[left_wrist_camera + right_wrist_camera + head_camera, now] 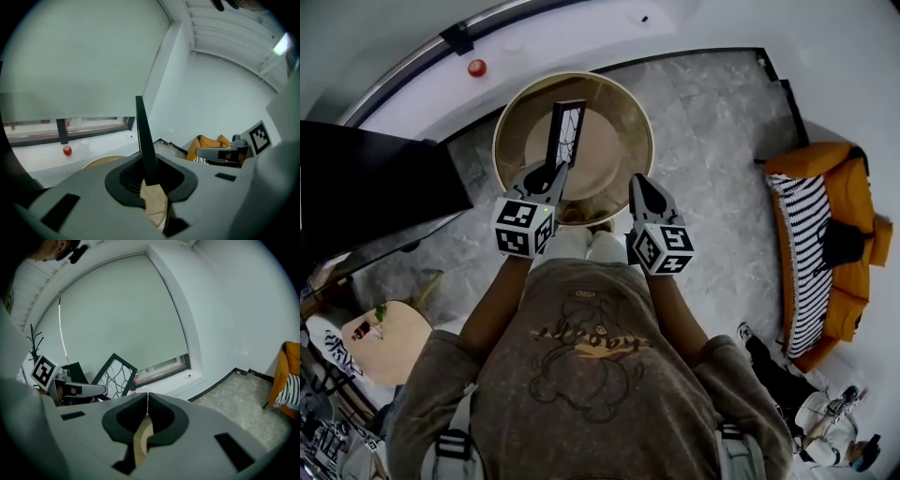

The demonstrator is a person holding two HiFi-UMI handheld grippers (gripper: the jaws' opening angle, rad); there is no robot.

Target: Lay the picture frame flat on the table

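Your left gripper (151,164) is clamped on the picture frame (143,136). In the left gripper view its thin black edge runs straight up out of the dark pads, pinched between the two jaws. The frame stands on edge ahead of those jaws, with its branch-patterned panel facing sideways, and it is not lying flat. Directly below and ahead of that gripper is the round table (628,112), and the frame rises over its tan top. No view shows whether the frame's lower edge touches the tabletop.

Just to the right of the left gripper is your right gripper (147,397), level with it and near the table's closer rim. Its jaws are pressed together with nothing between them. In the right gripper view the frame sits ahead and to the left, tilted, beyond the left gripper's tips.

Beyond the table, ahead of the left gripper, a white window sill (98,140) carries a small red ball (67,150). Well off to the right of both grippers, across the grey stone floor (722,122), is an orange sofa (853,183) with a striped cover (797,244).
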